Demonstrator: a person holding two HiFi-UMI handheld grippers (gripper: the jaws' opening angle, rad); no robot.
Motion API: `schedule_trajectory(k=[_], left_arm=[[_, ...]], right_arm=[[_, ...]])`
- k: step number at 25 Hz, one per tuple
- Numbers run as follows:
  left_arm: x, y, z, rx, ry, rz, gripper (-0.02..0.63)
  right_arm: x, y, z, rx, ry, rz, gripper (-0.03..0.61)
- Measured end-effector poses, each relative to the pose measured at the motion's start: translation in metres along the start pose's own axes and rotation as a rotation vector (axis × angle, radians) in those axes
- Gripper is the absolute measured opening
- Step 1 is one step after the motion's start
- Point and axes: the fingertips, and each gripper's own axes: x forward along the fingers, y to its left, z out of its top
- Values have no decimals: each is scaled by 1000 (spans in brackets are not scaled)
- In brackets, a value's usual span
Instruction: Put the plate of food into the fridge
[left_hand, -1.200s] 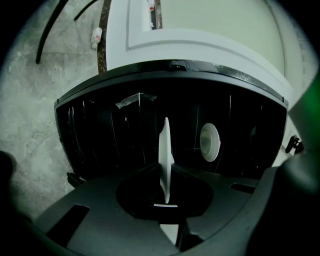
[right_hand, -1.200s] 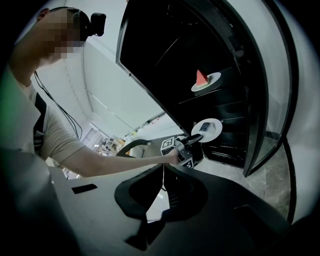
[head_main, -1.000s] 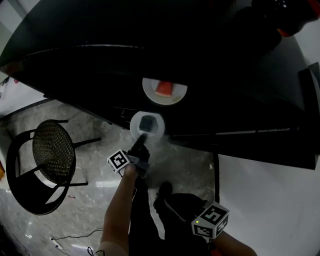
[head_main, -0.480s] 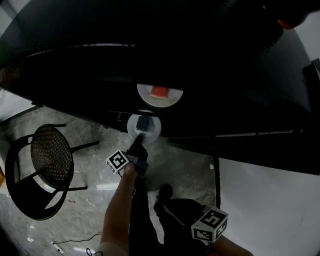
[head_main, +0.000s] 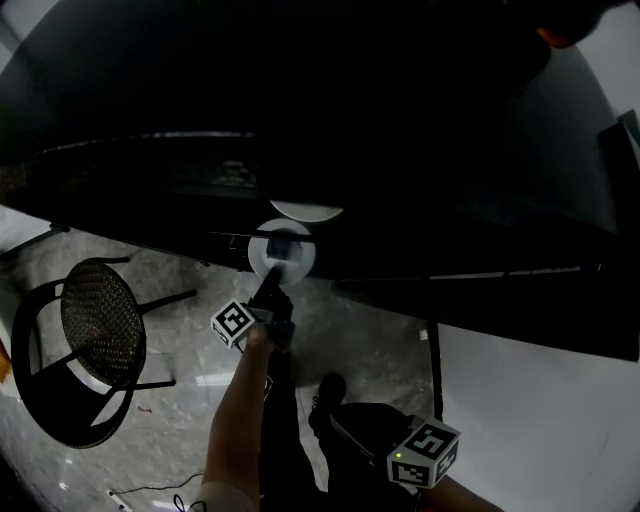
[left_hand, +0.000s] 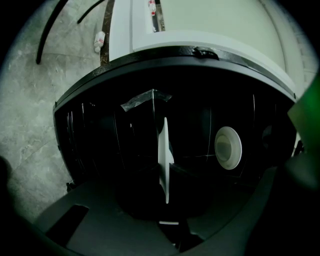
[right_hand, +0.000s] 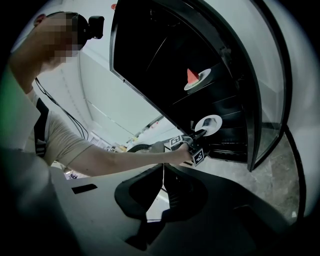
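Note:
A white plate (head_main: 281, 252) with a dark piece of food on it hangs at the mouth of the dark open fridge (head_main: 300, 120). My left gripper (head_main: 275, 276) is shut on its near rim. In the left gripper view the plate (left_hand: 164, 155) shows edge-on, clamped between the jaws of the left gripper (left_hand: 167, 210). The right gripper view shows that plate (right_hand: 208, 123) level with a lower shelf. A second plate (right_hand: 196, 79) with a red wedge sits on a shelf above. My right gripper (right_hand: 163, 169) hangs low, shut and holding nothing; its marker cube (head_main: 425, 455) shows at the bottom.
A black chair (head_main: 95, 320) with a woven seat stands on the marble floor at the left. The fridge's glass door (right_hand: 270, 125) stands open at the right. A white round dish (left_hand: 228, 147) sits inside the fridge. A white panel (head_main: 530, 420) fills the lower right.
The left gripper has carried the plate a little further toward the fridge. In the head view the upper plate has nearly slid out of sight under the fridge's top. The right gripper has stayed put.

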Motion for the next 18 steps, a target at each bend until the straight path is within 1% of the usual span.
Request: schedule_trajectory(k=[6,9,11,14,17,18], left_arm=[[11,5,7,38,-2,25,23],[15,5,13,48,-12,24,29],[20,-1,15,58,-11,7,64],[25,-10,16,90,4,-12,141],[24,-15,13,139,24,3,211],[23,-16,12,156,32,11,224]], right_arm=[[-1,-6,2,5,-8,0,23],[-2,-8,3,7,-10,-3,23],[-3,-9,2,9,-6,-4,23],[-2,-10,-2,9,12,-3,23],[0,-9,-4,12,21,1,23],[1,-8,-4,13,22,4,23]])
